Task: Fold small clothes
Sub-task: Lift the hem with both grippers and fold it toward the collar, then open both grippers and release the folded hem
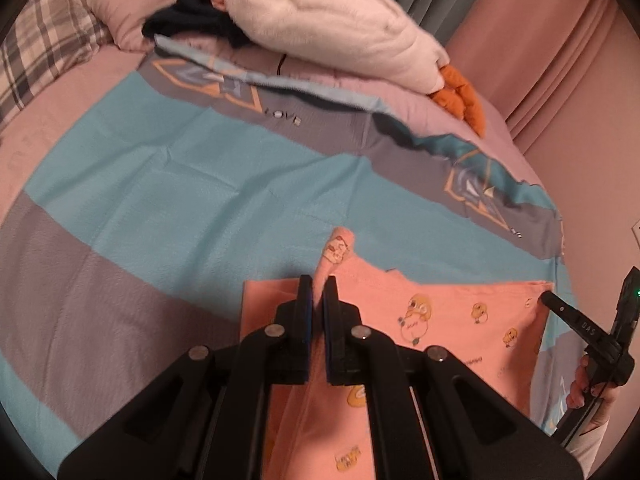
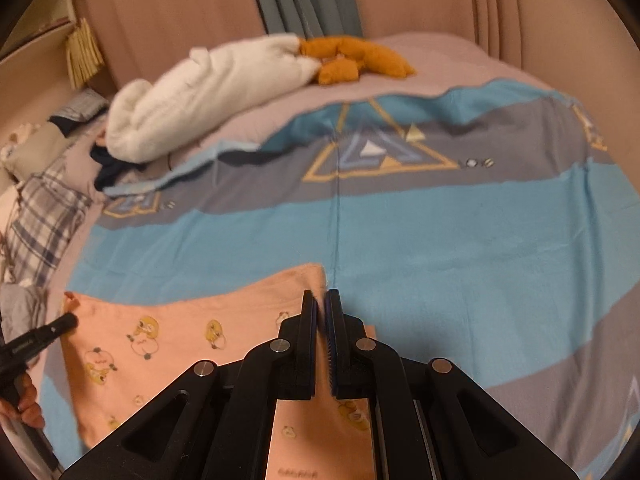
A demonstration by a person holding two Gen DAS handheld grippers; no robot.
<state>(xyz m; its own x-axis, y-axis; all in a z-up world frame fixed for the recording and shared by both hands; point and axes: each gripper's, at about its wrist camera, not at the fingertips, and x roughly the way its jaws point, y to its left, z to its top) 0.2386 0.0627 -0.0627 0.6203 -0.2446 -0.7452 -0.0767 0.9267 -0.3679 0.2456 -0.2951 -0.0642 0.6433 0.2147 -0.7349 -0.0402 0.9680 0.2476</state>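
Left gripper [image 1: 319, 284] and right gripper [image 2: 321, 298] each pinch an edge of the peach duck-print garment [image 1: 448, 320] on the bedspread [image 1: 168, 184] printed "LOVE"; garment lettering unreadable.

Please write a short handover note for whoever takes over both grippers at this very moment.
Left gripper: jaws shut on a raised fold of the pink garment.
Right gripper: jaws shut on the garment's opposite edge.
Where things are: the garment lies on the blue and grey bedspread, stretched between the two grippers. A white plush toy and dark clothes lie at the far end of the bed.
Done: both edges gripped; part of the cloth looks doubled over.
Left: probably finish the fold, lay it flat, release. How many folds remain I cannot tell.
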